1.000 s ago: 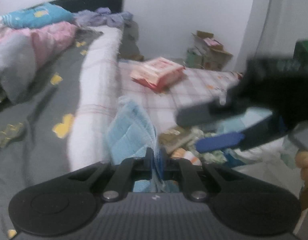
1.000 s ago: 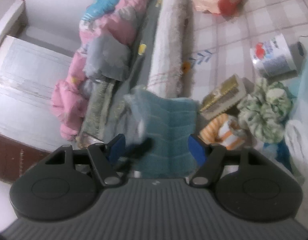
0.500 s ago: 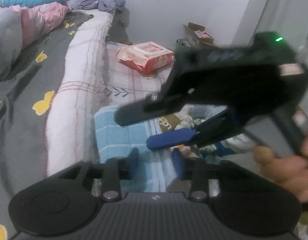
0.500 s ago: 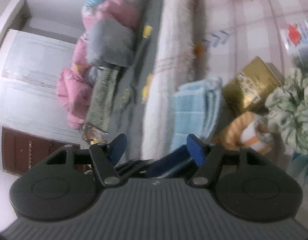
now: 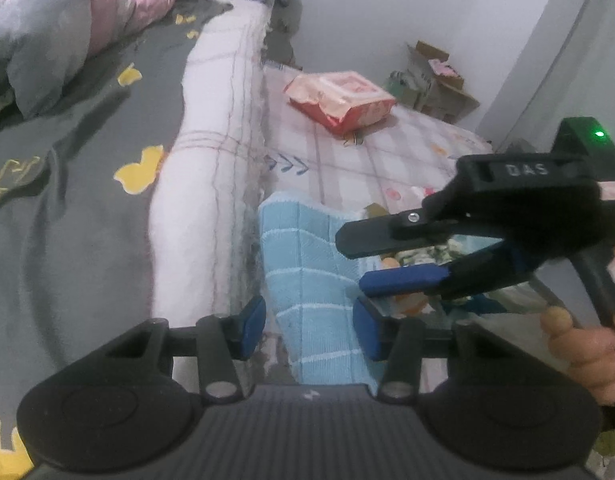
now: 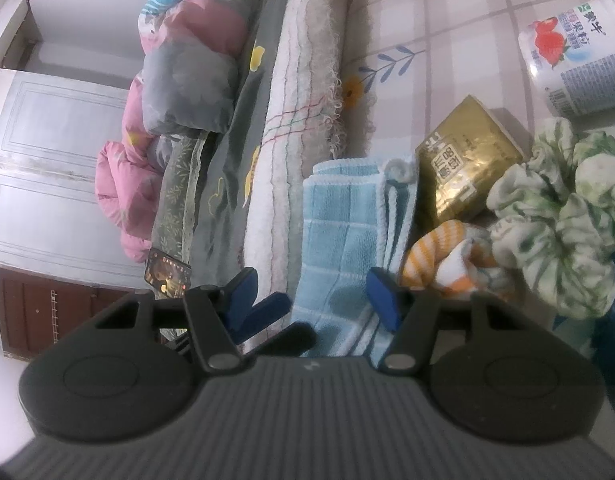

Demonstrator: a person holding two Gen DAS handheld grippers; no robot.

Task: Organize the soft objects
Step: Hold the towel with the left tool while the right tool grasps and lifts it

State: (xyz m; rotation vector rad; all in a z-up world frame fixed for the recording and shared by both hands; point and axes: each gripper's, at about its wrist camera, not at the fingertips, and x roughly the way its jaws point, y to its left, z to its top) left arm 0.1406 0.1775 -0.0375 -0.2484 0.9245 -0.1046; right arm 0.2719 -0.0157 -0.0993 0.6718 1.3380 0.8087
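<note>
The folded blue towel point(image 5: 311, 280) is seen lying flat on the checked sheet point(image 5: 387, 152), against the white blanket roll point(image 5: 211, 184) at 9 o'clock. The left gripper point(image 5: 309, 328) has just been opening; its parted pads straddle the towel's near end without pressing. The right gripper point(image 6: 313, 298), at 3 o'clock, has been closing, still parted above the towel. A scrunchie point(image 6: 555, 216) lies at 2 o'clock.

You're working in dim, flat, cool indoor light with soft shadows and no glare. Both fisheye views bend hard and darken at the corners. Focus is soft throughout, and the bed point(image 5: 87, 208) blurs toward the frame's left edge.
</note>
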